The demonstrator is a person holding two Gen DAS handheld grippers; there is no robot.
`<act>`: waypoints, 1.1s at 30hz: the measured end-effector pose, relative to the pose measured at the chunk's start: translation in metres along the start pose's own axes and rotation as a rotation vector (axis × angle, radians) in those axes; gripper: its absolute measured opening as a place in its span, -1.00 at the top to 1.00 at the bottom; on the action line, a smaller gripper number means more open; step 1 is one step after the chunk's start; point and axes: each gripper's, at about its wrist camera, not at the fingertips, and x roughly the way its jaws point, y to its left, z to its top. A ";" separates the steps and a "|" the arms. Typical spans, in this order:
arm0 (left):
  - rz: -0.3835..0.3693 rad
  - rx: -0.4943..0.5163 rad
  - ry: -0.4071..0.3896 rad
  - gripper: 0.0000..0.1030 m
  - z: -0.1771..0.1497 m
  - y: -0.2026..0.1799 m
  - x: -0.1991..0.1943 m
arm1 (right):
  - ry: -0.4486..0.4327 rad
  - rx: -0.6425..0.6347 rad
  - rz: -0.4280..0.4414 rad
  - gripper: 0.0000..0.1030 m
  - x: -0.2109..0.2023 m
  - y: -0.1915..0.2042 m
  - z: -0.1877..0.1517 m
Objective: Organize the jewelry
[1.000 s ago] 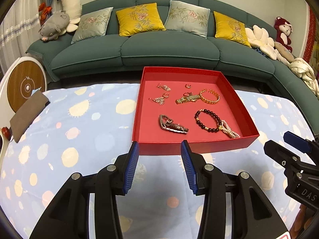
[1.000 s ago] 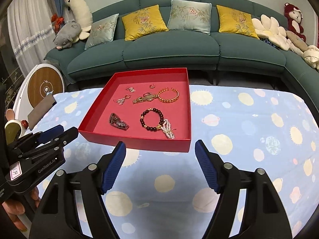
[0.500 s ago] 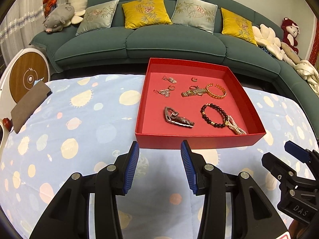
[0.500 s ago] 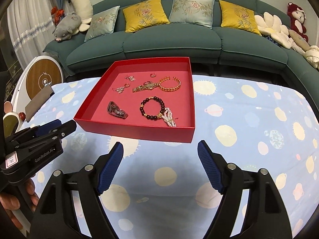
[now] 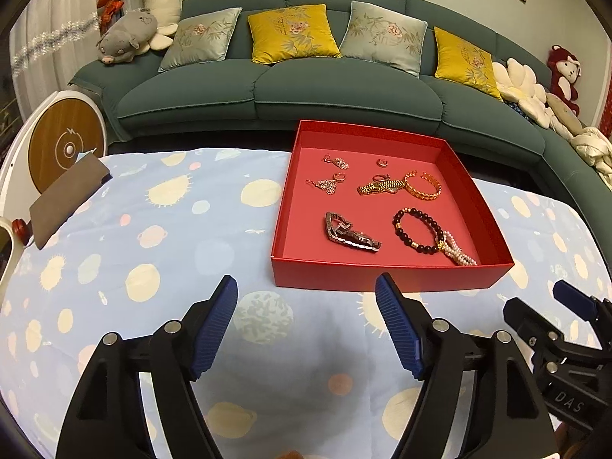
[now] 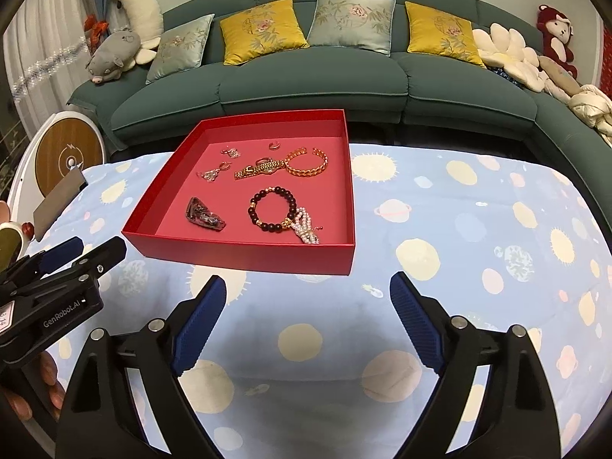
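A shallow red tray (image 5: 386,277) (image 6: 244,254) sits on the spotted blue cloth. Inside lie a dark silver watch (image 5: 350,233) (image 6: 204,217), a dark bead bracelet (image 5: 419,225) (image 6: 271,206) with a pearl tassel (image 5: 459,252), a gold chain bangle (image 5: 422,185) (image 6: 308,162), a gold watch band (image 5: 380,185) (image 6: 260,169), earrings (image 5: 329,185) (image 6: 212,173) and a small ring (image 5: 381,162). My left gripper (image 5: 306,292) hovers just before the tray's near wall, its jaws opening, nothing between them. My right gripper (image 6: 308,292) likewise stands before the tray, its jaws opening and empty.
A teal sofa (image 5: 344,88) with yellow and grey cushions runs behind the table. A round wooden-faced device (image 5: 67,149) and a brown flat pad (image 5: 67,197) sit at the left edge. Plush toys (image 5: 128,36) rest on the sofa's ends. A person's fingers (image 6: 23,401) show low left.
Both grippers' jaws have spread wider, the left one markedly. The tray sits a little lower in both views; neither hand has shifted noticeably.
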 end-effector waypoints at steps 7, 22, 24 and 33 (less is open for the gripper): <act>0.017 0.044 -0.018 -0.49 -0.003 -0.007 -0.005 | -0.015 -0.039 0.002 -0.65 -0.003 0.013 -0.005; 0.031 0.082 -0.022 -0.49 -0.009 -0.017 -0.004 | -0.032 -0.051 0.000 -0.66 -0.006 0.018 -0.006; 0.035 0.081 -0.026 -0.49 -0.010 -0.018 -0.005 | -0.034 -0.053 -0.003 -0.66 -0.007 0.019 -0.006; 0.046 0.082 -0.036 -0.49 -0.011 -0.018 -0.007 | -0.033 -0.055 -0.004 -0.66 -0.007 0.019 -0.005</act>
